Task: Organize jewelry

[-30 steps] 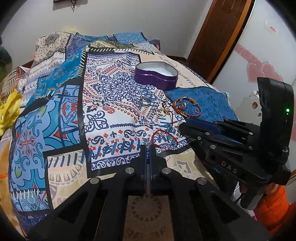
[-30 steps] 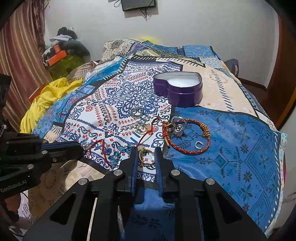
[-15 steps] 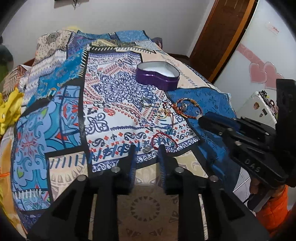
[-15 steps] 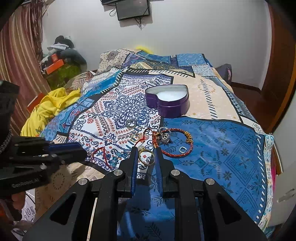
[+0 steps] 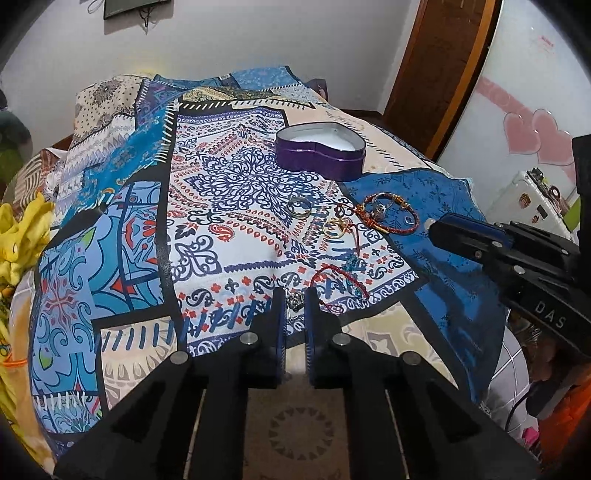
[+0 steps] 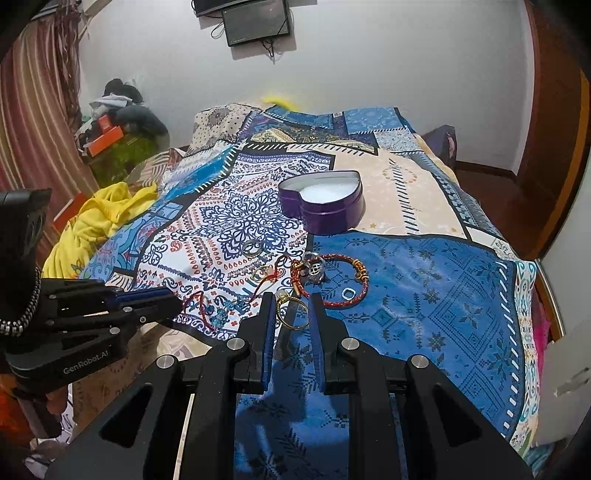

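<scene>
A purple heart-shaped tin (image 5: 320,151) stands open on the patterned bedspread, also in the right wrist view (image 6: 322,202). Rings and bracelets lie in a cluster before it: a red-and-gold bracelet (image 6: 357,291), a silver ring (image 6: 252,247), a red cord bracelet (image 5: 338,282). My right gripper (image 6: 292,308) is shut on a gold ring (image 6: 293,314) with a pale stone, held above the bed. My left gripper (image 5: 294,301) is open, with a small silver charm (image 5: 295,300) between its fingertips; whether they touch it I cannot tell.
Yellow cloth (image 6: 98,218) lies at the bed's left edge. A wooden door (image 5: 439,74) and a white cabinet with pink hearts (image 5: 532,129) stand to the right. A wall screen (image 6: 255,22) hangs behind the bed.
My left gripper has opened from shut and now brackets the silver charm. My right gripper has lifted and drawn back from the cluster with the gold ring in it.
</scene>
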`<action>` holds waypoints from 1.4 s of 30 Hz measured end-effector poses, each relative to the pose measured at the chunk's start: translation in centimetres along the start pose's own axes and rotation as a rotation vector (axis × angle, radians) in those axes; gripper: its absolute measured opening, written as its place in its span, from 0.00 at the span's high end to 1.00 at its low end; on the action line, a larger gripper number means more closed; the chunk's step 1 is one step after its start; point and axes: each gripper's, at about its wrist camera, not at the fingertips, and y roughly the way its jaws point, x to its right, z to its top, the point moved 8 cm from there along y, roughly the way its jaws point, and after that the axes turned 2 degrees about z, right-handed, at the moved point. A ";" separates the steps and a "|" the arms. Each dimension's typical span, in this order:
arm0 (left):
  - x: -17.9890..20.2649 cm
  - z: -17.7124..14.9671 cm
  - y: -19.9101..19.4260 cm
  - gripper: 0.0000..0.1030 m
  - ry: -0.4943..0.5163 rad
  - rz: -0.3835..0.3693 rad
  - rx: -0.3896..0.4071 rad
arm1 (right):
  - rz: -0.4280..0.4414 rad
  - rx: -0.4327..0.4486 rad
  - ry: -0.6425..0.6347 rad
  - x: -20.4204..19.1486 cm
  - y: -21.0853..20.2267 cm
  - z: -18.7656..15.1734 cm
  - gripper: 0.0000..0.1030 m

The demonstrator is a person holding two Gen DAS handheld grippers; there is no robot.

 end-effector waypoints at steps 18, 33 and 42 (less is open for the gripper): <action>0.6 8.2 -2.7 0.92 0.036 0.005 0.182 | -0.029 0.117 -0.008 1.5 -1.3 4.7 0.85; 0.9 14.2 -1.0 0.92 0.069 0.004 0.254 | -0.066 0.214 -0.024 3.4 -0.8 9.9 0.85; 1.0 16.3 1.6 0.92 0.071 -0.022 0.228 | -0.063 0.185 -0.027 4.4 2.3 11.1 0.85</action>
